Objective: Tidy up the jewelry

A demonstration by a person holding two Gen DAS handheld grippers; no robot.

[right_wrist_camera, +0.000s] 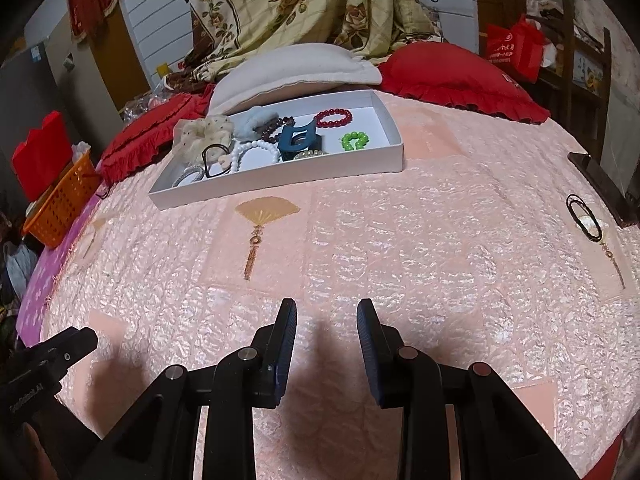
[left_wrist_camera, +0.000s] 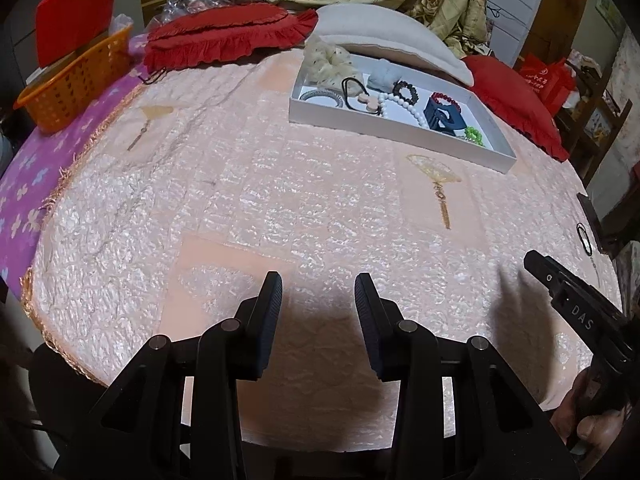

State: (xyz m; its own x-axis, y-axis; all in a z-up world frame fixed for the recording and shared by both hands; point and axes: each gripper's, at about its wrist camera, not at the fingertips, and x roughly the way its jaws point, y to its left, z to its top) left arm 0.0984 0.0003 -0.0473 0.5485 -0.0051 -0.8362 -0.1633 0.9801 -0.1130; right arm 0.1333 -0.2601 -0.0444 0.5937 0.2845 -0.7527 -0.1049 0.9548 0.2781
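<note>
Both the left gripper point(left_wrist_camera: 318, 280) and right gripper point(right_wrist_camera: 326, 306) hover released and empty over the pink quilted bedspread point(right_wrist_camera: 400, 240), since the bead bracelets lie gathered in the shallow white cardboard tray point(right_wrist_camera: 280, 182), leaving one black cord loop point(right_wrist_camera: 584, 216) stray.

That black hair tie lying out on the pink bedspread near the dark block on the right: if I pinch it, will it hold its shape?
Probably not. The black hair tie looks like thin looped cord, so it should sag and dangle once lifted. It seems very light and lies flat on the quilted bedspread, so a push would likely drag or snag it, not roll it.
</note>
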